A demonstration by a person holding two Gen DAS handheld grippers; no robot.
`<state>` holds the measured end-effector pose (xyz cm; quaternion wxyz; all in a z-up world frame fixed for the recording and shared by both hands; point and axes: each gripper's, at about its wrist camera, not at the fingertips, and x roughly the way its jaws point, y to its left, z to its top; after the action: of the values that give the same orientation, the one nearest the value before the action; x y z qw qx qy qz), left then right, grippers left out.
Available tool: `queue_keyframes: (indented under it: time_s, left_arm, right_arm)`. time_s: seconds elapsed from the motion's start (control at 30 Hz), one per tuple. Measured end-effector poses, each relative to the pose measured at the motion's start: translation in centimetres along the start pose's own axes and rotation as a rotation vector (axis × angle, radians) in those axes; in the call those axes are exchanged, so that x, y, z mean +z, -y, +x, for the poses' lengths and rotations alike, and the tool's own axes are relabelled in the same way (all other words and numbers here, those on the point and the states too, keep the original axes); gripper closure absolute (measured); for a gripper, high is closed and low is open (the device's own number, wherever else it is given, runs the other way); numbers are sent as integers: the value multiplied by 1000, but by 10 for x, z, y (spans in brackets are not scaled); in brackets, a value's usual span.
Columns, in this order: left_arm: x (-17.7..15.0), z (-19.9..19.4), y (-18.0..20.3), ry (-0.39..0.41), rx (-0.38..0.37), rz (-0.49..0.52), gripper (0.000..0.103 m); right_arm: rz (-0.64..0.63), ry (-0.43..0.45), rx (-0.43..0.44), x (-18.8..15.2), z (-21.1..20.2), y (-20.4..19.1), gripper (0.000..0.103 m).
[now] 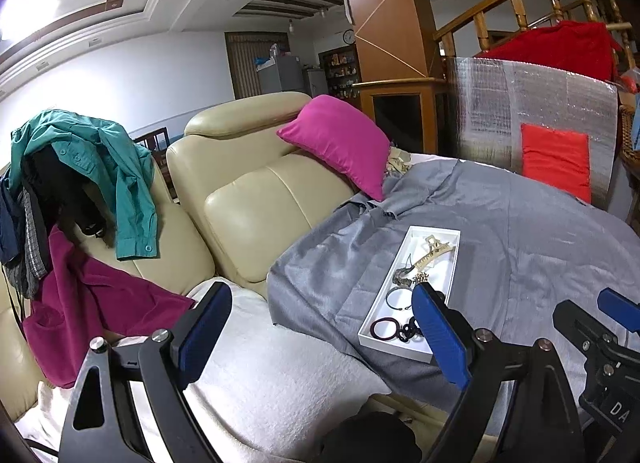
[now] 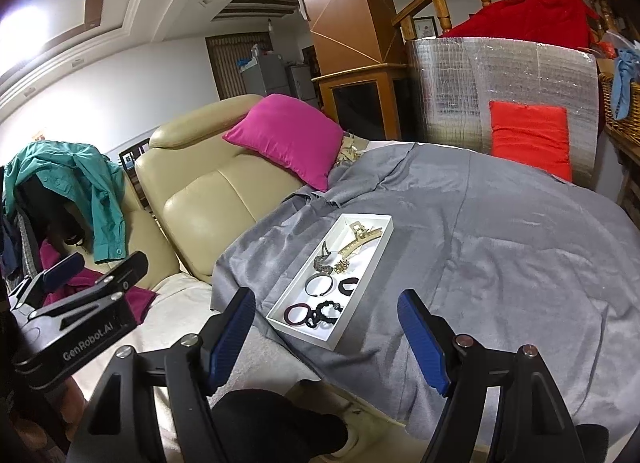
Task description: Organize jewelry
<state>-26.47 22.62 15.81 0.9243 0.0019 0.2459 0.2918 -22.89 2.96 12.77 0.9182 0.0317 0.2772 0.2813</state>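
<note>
A white tray (image 1: 394, 348) (image 2: 301, 333) lies on a grey cloth spread over the sofa seat. Inside it are a beige claw clip (image 1: 434, 249) (image 2: 360, 237), a gold brooch (image 1: 420, 277) (image 2: 341, 265), a grey bangle (image 1: 398, 297) (image 2: 319, 283), a maroon hair ring (image 1: 386, 329) (image 2: 298, 313) and a black scrunchie (image 1: 408, 329) (image 2: 326, 311). My left gripper (image 1: 320, 291) (image 2: 100, 263) hangs open to the tray's left, holding nothing. My right gripper (image 2: 326, 297) (image 1: 616, 311) is open just short of the tray's near end, also holding nothing.
The grey cloth (image 2: 500, 255) covers a beige leather sofa (image 1: 256, 207) with a pink pillow (image 1: 340, 139) behind the tray. A red cushion (image 2: 530, 139) leans on a silver foil panel (image 2: 460, 79). Clothes, including a teal shirt (image 1: 100, 151), pile up at the left; a white blanket (image 1: 272, 375) lies nearer.
</note>
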Motion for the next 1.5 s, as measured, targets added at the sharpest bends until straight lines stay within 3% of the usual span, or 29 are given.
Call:
queue_keyframes:
  time_s: [1.5]
  left_arm:
    - [-10, 19, -11, -53, 12, -11, 11]
  right_arm:
    - [18, -53, 17, -1, 27, -9, 26]
